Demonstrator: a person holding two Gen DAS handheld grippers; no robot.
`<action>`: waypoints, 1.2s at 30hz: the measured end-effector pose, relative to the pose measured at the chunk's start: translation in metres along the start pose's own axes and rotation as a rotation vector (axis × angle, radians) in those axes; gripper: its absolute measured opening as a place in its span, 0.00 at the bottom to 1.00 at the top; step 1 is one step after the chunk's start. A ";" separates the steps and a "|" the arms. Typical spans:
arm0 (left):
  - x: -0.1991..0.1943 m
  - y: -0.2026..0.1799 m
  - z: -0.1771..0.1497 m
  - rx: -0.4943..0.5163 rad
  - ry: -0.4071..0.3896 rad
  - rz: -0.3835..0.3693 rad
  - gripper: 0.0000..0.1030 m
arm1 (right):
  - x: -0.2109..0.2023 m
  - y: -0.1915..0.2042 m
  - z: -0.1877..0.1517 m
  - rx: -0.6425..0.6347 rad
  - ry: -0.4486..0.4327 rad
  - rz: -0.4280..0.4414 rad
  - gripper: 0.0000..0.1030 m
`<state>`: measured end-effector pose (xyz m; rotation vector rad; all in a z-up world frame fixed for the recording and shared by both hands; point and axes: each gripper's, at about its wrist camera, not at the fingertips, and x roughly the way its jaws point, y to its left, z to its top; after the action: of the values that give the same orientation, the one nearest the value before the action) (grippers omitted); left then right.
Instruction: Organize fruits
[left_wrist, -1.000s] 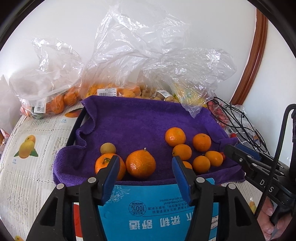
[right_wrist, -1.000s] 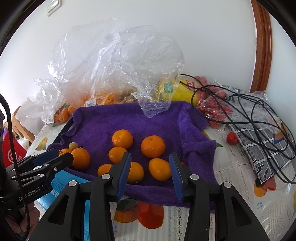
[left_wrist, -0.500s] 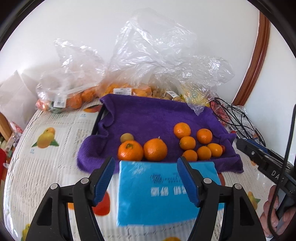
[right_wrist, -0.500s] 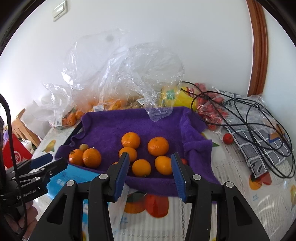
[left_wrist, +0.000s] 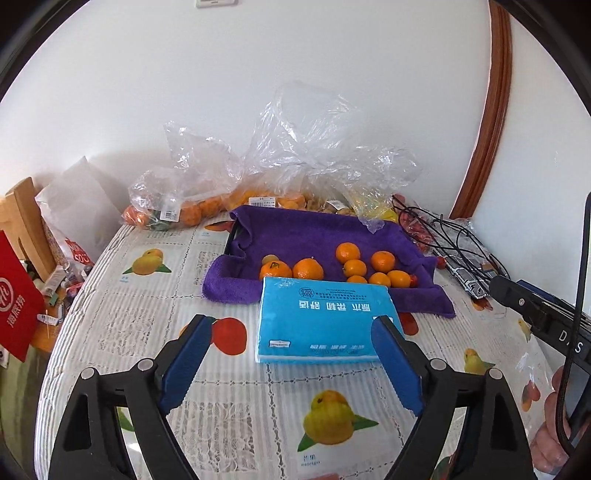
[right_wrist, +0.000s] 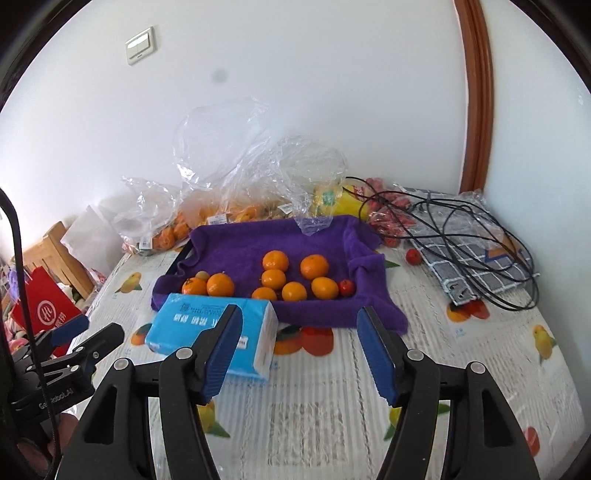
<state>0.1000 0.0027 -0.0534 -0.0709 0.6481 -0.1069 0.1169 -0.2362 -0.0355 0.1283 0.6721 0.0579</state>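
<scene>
Both my left gripper (left_wrist: 290, 363) and right gripper (right_wrist: 299, 349) are opening up empty, oranges (right_wrist: 275, 278) sitting on the purple towel (right_wrist: 325, 240).

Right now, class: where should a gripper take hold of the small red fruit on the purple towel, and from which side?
Grip the small red fruit across its round middle, coming from above. An orange sits close on one side and the purple towel folds up on the other, so keep the fingers clear of both.
</scene>
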 end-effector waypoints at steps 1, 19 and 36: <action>-0.006 -0.002 -0.002 0.004 -0.008 0.005 0.88 | -0.008 0.000 -0.003 0.000 -0.009 -0.010 0.63; -0.087 -0.026 -0.031 0.043 -0.074 0.035 0.94 | -0.095 0.000 -0.046 -0.046 -0.093 -0.055 0.99; -0.091 -0.036 -0.034 0.067 -0.081 0.074 0.95 | -0.099 0.005 -0.056 -0.060 -0.097 -0.047 1.00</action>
<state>0.0047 -0.0228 -0.0220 0.0133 0.5651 -0.0541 0.0047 -0.2351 -0.0169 0.0571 0.5755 0.0263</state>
